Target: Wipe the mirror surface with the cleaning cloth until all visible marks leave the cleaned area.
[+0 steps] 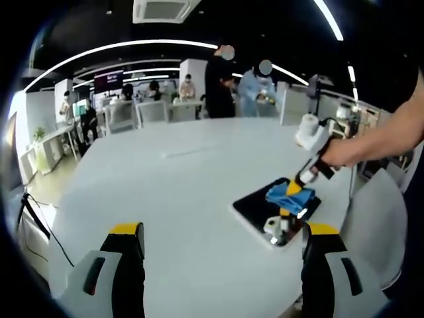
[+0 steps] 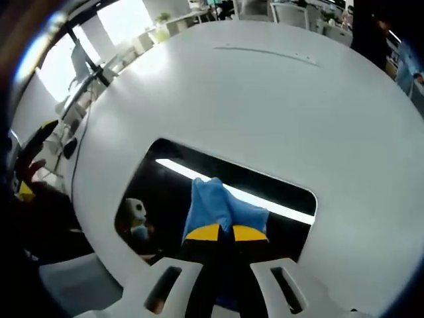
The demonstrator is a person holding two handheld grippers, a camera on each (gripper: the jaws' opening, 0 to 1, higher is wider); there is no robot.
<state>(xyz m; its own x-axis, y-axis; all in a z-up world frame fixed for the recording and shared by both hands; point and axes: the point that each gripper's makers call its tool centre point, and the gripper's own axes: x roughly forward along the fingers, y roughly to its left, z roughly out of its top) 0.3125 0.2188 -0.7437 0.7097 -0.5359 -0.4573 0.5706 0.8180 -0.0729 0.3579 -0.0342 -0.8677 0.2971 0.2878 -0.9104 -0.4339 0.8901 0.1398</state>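
A flat rectangular mirror (image 2: 165, 172) with a white frame lies on the round white table (image 2: 265, 93); it reflects a ceiling light strip. My right gripper (image 2: 226, 232) is shut on a blue cleaning cloth (image 2: 215, 202) and presses it onto the glass. In the left gripper view the mirror (image 1: 255, 205) sits at the table's right edge, with the cloth (image 1: 289, 195) held on it by the right gripper (image 1: 291, 193), which a person's hand holds. My left gripper (image 1: 222, 232) is open, its yellow-tipped jaws wide apart above the bare table, left of the mirror.
The white table (image 1: 172, 172) spreads far ahead of the left gripper. A white chair back (image 1: 377, 212) stands right of the mirror. Desks, chairs and several people fill the office behind. Cables hang by the table's left edge (image 1: 40, 225).
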